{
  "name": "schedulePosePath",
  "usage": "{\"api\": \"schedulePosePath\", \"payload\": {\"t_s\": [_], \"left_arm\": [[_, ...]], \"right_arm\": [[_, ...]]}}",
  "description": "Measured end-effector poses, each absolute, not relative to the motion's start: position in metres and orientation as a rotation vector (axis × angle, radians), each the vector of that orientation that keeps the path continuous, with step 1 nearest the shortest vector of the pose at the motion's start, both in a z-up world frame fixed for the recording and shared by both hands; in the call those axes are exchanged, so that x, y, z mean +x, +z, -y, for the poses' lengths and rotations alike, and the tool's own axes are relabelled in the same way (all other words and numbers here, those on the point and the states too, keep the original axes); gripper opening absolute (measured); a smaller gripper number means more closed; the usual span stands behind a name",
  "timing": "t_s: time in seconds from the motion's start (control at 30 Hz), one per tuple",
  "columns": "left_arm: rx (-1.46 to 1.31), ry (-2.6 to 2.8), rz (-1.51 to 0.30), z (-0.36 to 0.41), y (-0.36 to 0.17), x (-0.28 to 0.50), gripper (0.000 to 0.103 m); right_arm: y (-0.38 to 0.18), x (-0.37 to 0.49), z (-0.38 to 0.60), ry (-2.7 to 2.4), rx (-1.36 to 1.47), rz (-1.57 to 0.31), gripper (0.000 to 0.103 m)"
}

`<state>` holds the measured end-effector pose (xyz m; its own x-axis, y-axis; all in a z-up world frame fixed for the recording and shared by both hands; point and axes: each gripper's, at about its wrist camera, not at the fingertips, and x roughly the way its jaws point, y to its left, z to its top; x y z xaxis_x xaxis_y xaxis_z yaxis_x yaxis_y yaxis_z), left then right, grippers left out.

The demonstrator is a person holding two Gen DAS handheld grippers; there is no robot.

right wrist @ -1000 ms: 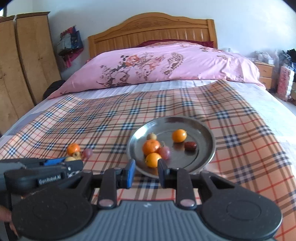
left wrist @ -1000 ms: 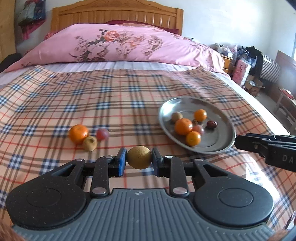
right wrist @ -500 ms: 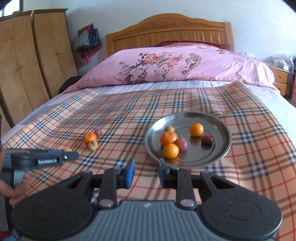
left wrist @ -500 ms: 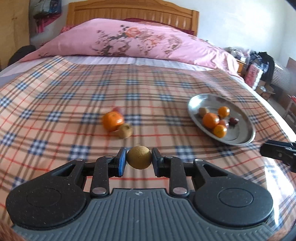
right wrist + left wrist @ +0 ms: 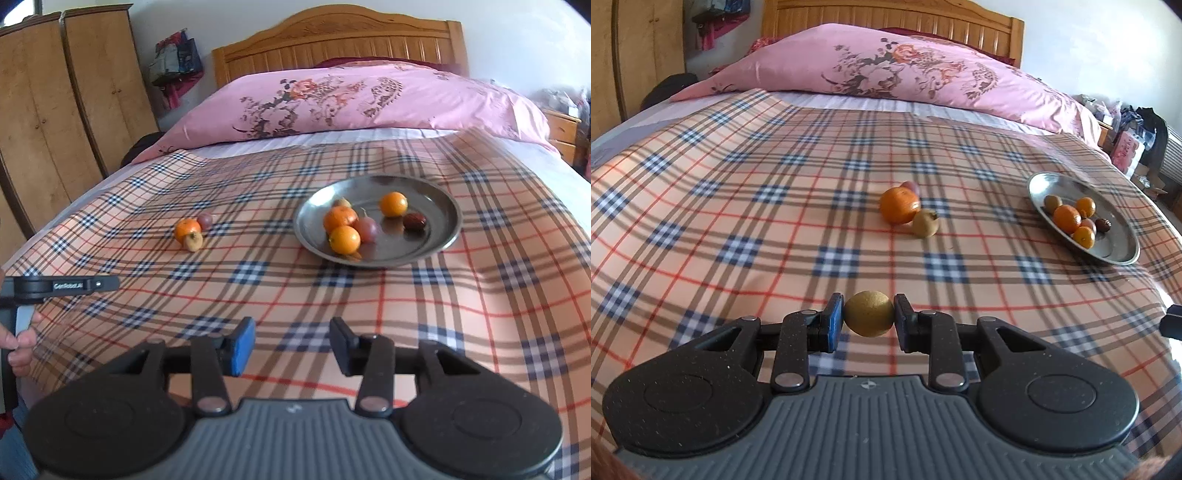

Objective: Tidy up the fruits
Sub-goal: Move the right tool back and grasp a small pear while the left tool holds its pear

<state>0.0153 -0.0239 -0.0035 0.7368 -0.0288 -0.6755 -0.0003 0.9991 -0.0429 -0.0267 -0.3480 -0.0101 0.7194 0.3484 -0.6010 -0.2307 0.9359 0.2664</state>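
Note:
My left gripper (image 5: pixel 868 320) is shut on a round tan fruit (image 5: pixel 868 313) and holds it above the plaid blanket, well short of and left of the metal plate (image 5: pixel 1115 254). The plate (image 5: pixel 439 243) holds several fruits: oranges (image 5: pixel 340 218), a purple fruit (image 5: pixel 366 229) and a dark date (image 5: pixel 414 221). An orange (image 5: pixel 899 205), a tan fruit (image 5: pixel 925 222) and a purple fruit (image 5: pixel 911 187) lie together on the blanket; the same cluster (image 5: pixel 189 233) shows in the right wrist view. My right gripper (image 5: pixel 291 345) is open and empty, low over the blanket in front of the plate.
The plaid blanket (image 5: pixel 738 206) covers the bed. A pink floral duvet (image 5: pixel 332 99) and wooden headboard (image 5: pixel 340 33) are at the far end. A wardrobe (image 5: pixel 66 99) stands on the left, boxes and clutter (image 5: pixel 1134 147) on the right. The left gripper's body (image 5: pixel 55 286) shows at the left.
Both grippers have pulled back and leftward from the plate, which now looks smaller and further right. The left still holds the tan fruit. The right gripper has opened wider.

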Motion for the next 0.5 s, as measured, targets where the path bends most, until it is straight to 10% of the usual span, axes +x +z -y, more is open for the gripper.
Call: {"api": "schedulePosePath", "payload": {"t_s": [0.5], "left_arm": [[-0.072,-0.005,-0.732,0.007,-0.009,0.020,0.032]], "right_arm": [[0.026,-0.010,0.326,0.381,0.117,-0.656,0.061]]}}
